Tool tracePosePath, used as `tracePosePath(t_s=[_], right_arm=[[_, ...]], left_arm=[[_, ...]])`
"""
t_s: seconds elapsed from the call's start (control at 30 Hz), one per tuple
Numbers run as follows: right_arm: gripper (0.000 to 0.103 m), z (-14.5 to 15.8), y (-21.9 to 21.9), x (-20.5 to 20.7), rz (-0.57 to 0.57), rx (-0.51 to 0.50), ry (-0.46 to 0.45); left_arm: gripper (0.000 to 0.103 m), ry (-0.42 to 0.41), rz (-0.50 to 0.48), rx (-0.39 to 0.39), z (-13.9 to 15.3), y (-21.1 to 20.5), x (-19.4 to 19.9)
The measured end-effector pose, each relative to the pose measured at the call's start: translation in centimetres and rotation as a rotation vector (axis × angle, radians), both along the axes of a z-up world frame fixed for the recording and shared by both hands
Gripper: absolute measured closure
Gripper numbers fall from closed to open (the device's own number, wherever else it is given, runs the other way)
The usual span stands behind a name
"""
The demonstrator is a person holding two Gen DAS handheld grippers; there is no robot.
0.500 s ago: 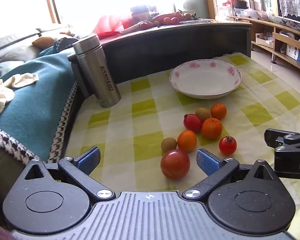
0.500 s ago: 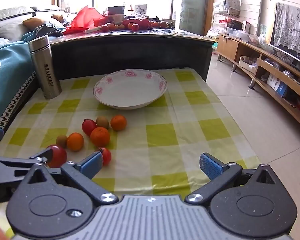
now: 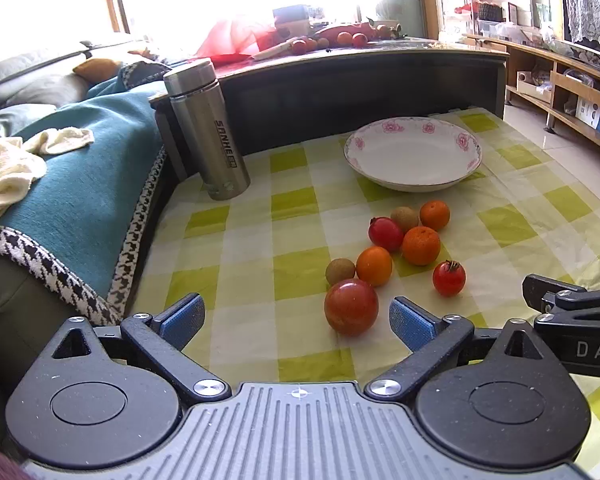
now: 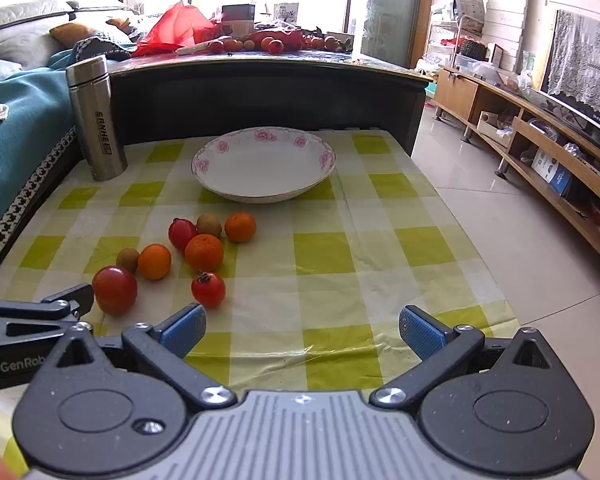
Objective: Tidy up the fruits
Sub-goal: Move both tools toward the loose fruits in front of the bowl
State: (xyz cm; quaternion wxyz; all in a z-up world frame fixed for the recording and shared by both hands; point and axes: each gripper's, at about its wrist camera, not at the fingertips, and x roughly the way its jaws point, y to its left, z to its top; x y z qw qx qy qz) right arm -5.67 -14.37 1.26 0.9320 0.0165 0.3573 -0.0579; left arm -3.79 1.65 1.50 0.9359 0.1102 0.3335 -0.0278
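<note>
A cluster of fruit lies on the green checked cloth: a large red tomato (image 3: 351, 306), a small tomato (image 3: 449, 277), three oranges (image 3: 420, 245), two brown kiwis (image 3: 339, 271) and a red fruit (image 3: 385, 233). Behind them stands an empty white plate with pink flowers (image 3: 413, 155). My left gripper (image 3: 298, 318) is open, and the large tomato sits just ahead, close to its right finger. In the right wrist view my right gripper (image 4: 301, 330) is open over bare cloth, with the small tomato (image 4: 208, 289) just beyond its left finger.
A steel flask (image 3: 208, 130) stands at the back left of the table. A dark cabinet (image 4: 260, 96) with more fruit on top rises behind the plate. A sofa with a teal blanket (image 3: 72, 176) borders the left edge. Tiled floor (image 4: 499, 220) lies to the right.
Both grippers have shifted only slightly; the fruit sits a little nearer in the left wrist view. Nothing was taken hold of or moved.
</note>
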Motion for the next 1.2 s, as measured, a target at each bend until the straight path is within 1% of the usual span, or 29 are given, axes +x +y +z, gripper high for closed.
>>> tracePosePath(t_s=[0.3, 1.2], right_arm=[[0.000, -0.39, 0.28, -0.09, 0.012, 0.006, 0.022], [0.000, -0.97, 0.61, -0.04, 0.033, 0.017, 0.057]], left_arm=[[0.003, 0.036, 0.014, -0.010, -0.36, 0.48, -0.09], [0.006, 0.062, 0.008, 0.013, -0.80, 0.54, -0.42]])
